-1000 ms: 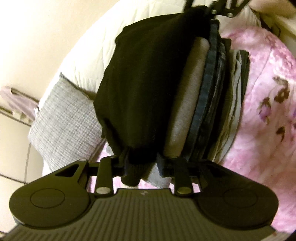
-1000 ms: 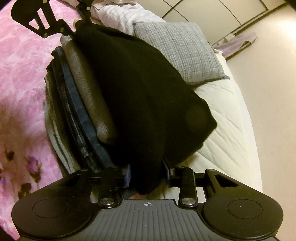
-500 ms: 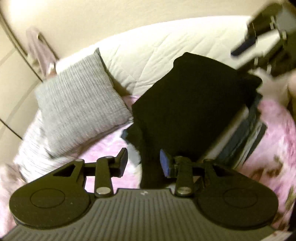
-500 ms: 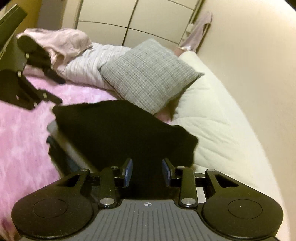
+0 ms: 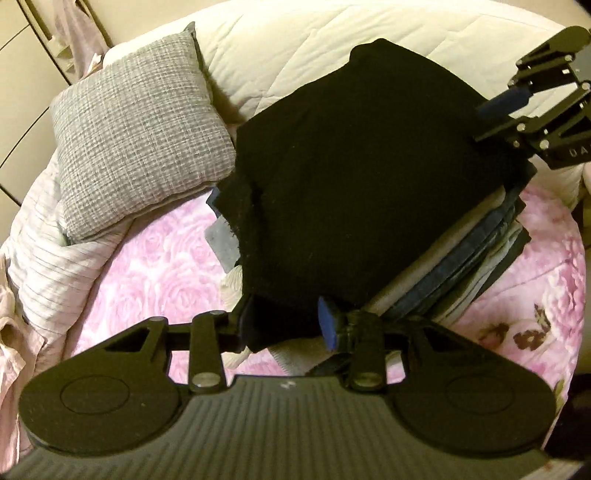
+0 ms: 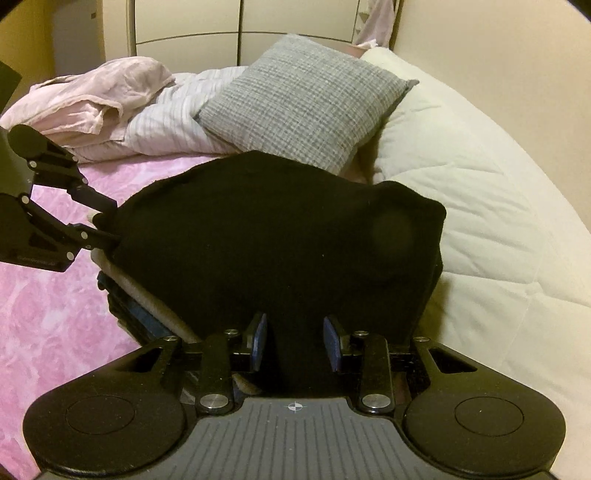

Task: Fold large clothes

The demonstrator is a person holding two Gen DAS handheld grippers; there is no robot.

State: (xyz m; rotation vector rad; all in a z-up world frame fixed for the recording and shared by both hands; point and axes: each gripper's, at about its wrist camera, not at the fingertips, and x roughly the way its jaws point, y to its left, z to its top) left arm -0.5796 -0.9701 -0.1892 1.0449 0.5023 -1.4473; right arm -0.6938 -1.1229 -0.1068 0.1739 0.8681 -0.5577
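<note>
Black top's down on the pile, both grippers let go

A second ago both my grippers were rolled sideways with the black top (image 5: 362, 166) bunched between the fingers. Now they're level. My left gripper (image 5: 286, 326) and right gripper (image 6: 293, 341) both sit apart, pads off the cloth. The top lies flat on the stack of folded clothes (image 5: 480, 258) on the bed's pink rose blanket (image 5: 159, 266). Grey cushion (image 6: 306, 99), cream quilt (image 6: 480, 184) and wardrobe doors (image 6: 184, 26) sit behind.
</note>
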